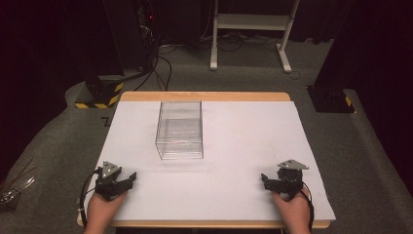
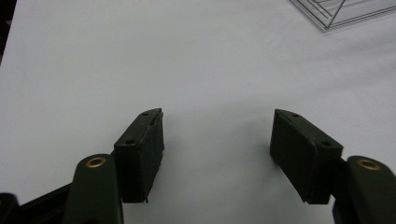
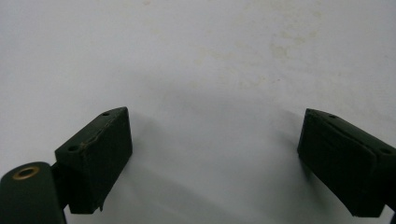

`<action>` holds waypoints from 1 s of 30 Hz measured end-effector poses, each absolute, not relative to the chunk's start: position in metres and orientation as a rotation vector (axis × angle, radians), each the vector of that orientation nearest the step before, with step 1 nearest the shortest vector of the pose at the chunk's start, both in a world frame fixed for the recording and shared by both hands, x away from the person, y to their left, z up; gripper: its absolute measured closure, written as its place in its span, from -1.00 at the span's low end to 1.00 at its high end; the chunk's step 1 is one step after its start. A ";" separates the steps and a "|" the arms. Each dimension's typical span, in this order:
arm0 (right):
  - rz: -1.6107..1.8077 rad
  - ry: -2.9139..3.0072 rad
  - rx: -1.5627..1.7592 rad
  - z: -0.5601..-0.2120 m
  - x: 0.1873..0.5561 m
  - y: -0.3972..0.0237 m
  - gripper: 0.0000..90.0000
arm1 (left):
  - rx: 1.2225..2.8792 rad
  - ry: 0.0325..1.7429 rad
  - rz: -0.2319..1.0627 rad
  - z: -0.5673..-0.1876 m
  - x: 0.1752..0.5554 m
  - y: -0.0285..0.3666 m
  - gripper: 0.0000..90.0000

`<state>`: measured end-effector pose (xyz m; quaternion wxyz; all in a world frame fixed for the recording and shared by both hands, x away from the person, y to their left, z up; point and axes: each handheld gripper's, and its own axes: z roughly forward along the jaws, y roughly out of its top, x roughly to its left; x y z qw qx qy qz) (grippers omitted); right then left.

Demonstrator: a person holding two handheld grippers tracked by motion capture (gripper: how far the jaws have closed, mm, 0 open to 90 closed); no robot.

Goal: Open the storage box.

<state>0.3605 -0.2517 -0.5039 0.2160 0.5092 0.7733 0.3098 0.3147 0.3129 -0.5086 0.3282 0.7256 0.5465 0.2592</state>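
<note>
Grippers at rest near the table's near edge, one at each corner, both empty; left gripper (image 1: 130, 178) with jaws spread wide and nothing between them, bare white surface seen through the gap in the left gripper view (image 2: 217, 140); right gripper (image 1: 266, 179) likewise wide open and holding nothing, confirmed in the right gripper view (image 3: 215, 149).

Clear box (image 1: 179, 129) standing on the white table (image 1: 243, 146), left of centre and toward the far half; rectangular, long axis running away from the person, near short face turned toward the near edge; apparently empty, though transparent walls make contents hard to judge.

Key relation: box lies forward and to the right of the left gripper, forward and well to the left of the right gripper; left gripper judged the nearer of the two; both well apart from the box, no contact. Corner of the box (image 2: 343, 11) caught at the upper right of the left gripper view, consistent with that bearing; jaws pointing past it, so a turn toward it probably needed before any approach.

Hard to make out: presence of a lid on the box cannot be told; box cut off by the frame edge in the left gripper view; faint yellowish stains (image 3: 275, 49) on the surface ahead of the right gripper.
</note>
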 end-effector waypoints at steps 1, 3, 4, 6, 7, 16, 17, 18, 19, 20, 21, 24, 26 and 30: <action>0.859 2.143 1.411 -0.504 0.360 -0.252 -0.78 | 1.899 1.431 0.678 -0.509 0.315 0.313 -0.22; 0.862 2.144 1.416 -0.504 0.361 -0.252 -0.78 | 1.900 1.431 0.678 -0.509 0.315 0.313 -0.22; 0.859 2.144 1.414 -0.504 0.361 -0.252 -0.78 | 1.899 1.431 0.677 -0.509 0.315 0.313 -0.22; 0.858 2.142 1.410 -0.504 0.360 -0.252 -0.78 | 1.899 1.432 0.677 -0.509 0.315 0.313 -0.22; 0.858 2.142 1.410 -0.504 0.360 -0.252 -0.78 | 1.899 1.432 0.677 -0.509 0.315 0.313 -0.23; 0.867 2.143 1.412 -0.504 0.360 -0.252 -0.76 | 1.901 1.434 0.675 -0.508 0.315 0.313 -0.23; 0.866 2.143 1.411 -0.504 0.360 -0.252 -0.76 | 1.901 1.433 0.679 -0.508 0.315 0.313 -0.23; 0.867 2.143 1.411 -0.504 0.360 -0.252 -0.76 | 1.901 1.433 0.679 -0.508 0.315 0.313 -0.23; 0.866 2.143 1.410 -0.504 0.360 -0.252 -0.76 | 1.902 1.434 0.678 -0.508 0.315 0.313 -0.23; 0.866 2.143 1.409 -0.504 0.360 -0.252 -0.76 | 1.901 1.436 0.678 -0.508 0.315 0.312 -0.23; 0.866 2.143 1.409 -0.504 0.360 -0.252 -0.76 | 1.903 1.433 0.681 -0.508 0.315 0.312 -0.22; 0.866 2.143 1.409 -0.504 0.360 -0.252 -0.76 | 1.909 1.435 0.692 -0.507 0.314 0.311 -0.24; 0.866 2.143 1.408 -0.504 0.360 -0.252 -0.76 | 1.920 1.435 0.689 -0.506 0.314 0.311 -0.25; 0.866 2.143 1.408 -0.504 0.360 -0.252 -0.76 | 1.898 1.439 0.649 -0.501 0.312 0.312 -0.27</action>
